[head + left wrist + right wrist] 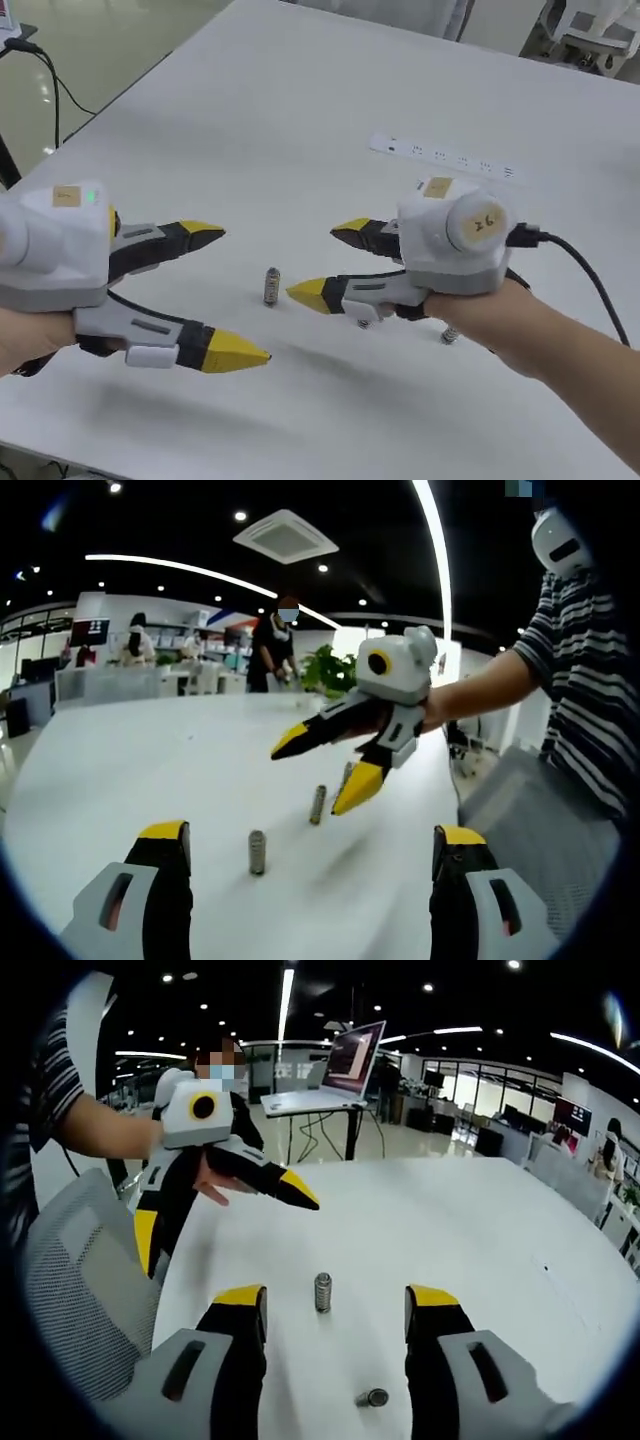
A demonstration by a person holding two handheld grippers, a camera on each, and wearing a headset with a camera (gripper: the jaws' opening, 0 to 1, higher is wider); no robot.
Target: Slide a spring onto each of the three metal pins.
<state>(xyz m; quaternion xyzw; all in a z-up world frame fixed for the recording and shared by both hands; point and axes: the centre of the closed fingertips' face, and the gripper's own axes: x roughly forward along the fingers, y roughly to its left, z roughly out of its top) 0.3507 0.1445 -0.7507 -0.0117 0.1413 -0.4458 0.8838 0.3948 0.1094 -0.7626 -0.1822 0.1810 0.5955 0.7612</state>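
Hovering above the white workbench [300,120], both tools are empty. The white-and-black, yellow-tipped left gripper [225,292] hangs just left of the short upright grey metal pin [271,286] with its jaws spread wide. The matching right gripper [322,262] hangs just right of that pin, its jaws equally wide. The pin's ribbed surface suggests a spring sits on it. A second pin [317,804] and a third pin [449,335] stand further right of it, under the right gripper. Both look ribbed too, though they are too small to be sure. I judge the threading done or nearly so. The next move calls for a close check of those two.
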